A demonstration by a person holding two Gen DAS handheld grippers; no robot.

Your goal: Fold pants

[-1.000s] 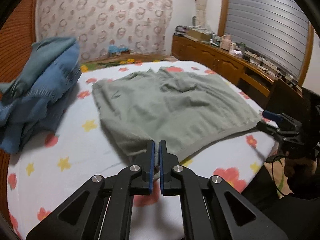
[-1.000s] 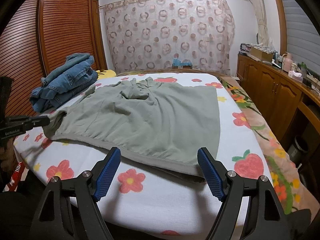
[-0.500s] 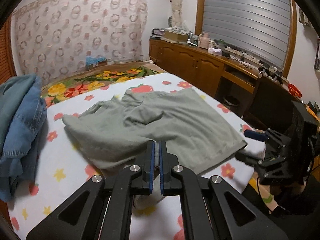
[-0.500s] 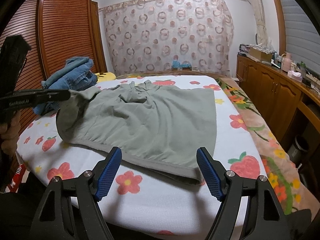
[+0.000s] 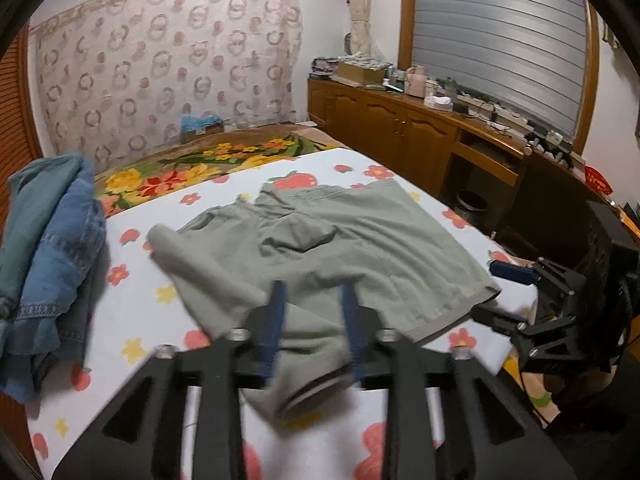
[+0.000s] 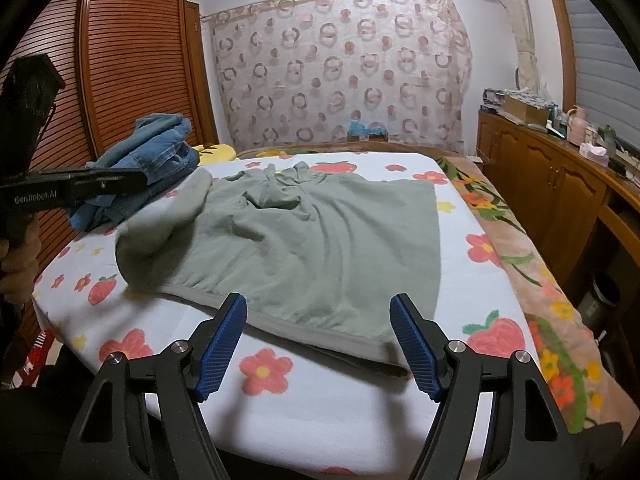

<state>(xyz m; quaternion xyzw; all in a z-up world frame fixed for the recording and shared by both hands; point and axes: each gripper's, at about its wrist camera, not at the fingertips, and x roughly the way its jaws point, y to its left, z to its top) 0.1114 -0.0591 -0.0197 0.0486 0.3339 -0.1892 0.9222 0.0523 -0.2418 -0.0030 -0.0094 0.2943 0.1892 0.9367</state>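
Grey-green pants (image 6: 320, 240) lie spread on a bed (image 6: 320, 412) covered with a white sheet printed with flowers and strawberries; all positions below are given relative to the pants. Their banded edge runs along the near side of the bed, and the far end is bunched into wrinkles. The corner of the pants on the left of the right wrist view is lifted and curled over the main panel (it appears blurred in both views).

The left gripper (image 5: 314, 316) is above that lifted corner. Its jaws have just been opening and now stand partly apart; cloth hangs between and below the blue pads (image 5: 276, 320), but the pads do not press on it. In the right wrist view the same gripper (image 6: 136, 179) appears from the side, above the curled corner, held by a hand (image 6: 16, 256).

The right gripper (image 6: 318, 344) hangs above the near banded edge of the pants with its jaws wide apart and closing slightly, gripping nothing; the cloth lies below them. The left wrist view shows it (image 5: 508, 292) just beside the opposite near corner.

A heap of blue denim garments (image 6: 148, 168) lies beyond the lifted corner, apart from the pants. A wooden sideboard (image 6: 560, 184) stands on the opposite side, beyond the bed's edge, and a ring-patterned curtain (image 6: 340, 68) hangs behind the far end.
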